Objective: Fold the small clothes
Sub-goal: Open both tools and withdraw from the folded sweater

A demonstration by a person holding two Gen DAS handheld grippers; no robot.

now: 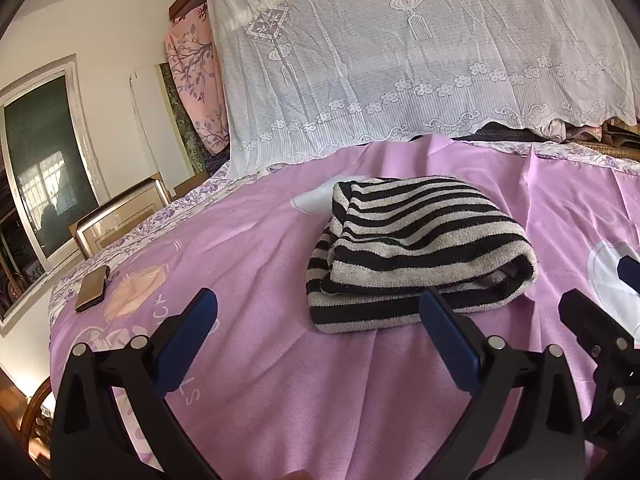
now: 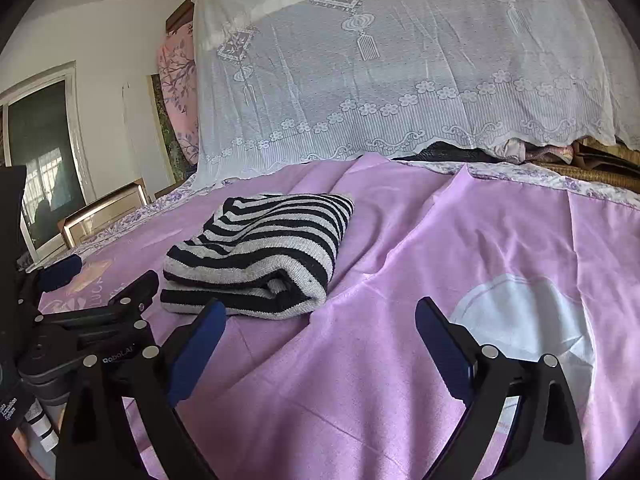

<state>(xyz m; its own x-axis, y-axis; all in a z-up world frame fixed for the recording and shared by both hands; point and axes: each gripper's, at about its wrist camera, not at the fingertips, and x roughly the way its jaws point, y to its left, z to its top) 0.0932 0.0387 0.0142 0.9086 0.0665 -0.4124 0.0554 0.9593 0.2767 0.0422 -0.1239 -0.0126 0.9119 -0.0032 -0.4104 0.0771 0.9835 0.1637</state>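
we have open pink sheet between us and the folded striped sweater, more bare sheet to its right, a phone lying well off to the left, and the lace curtain closing off the back.

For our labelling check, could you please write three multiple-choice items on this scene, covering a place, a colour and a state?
1. Where does the phone lie?
A. left of the sweater
B. on the sweater
C. right of the sweater

2. The striped sweater is:
A. red and white
B. black and grey
C. plain blue

3. The left tongs and right tongs are:
A. both shut on the sweater
B. both open, empty
C. one shut

Answers: 1 A, it rests on the pink sheet towards the left edge; 2 B, its stripes show; 3 B, nothing between the fingers.
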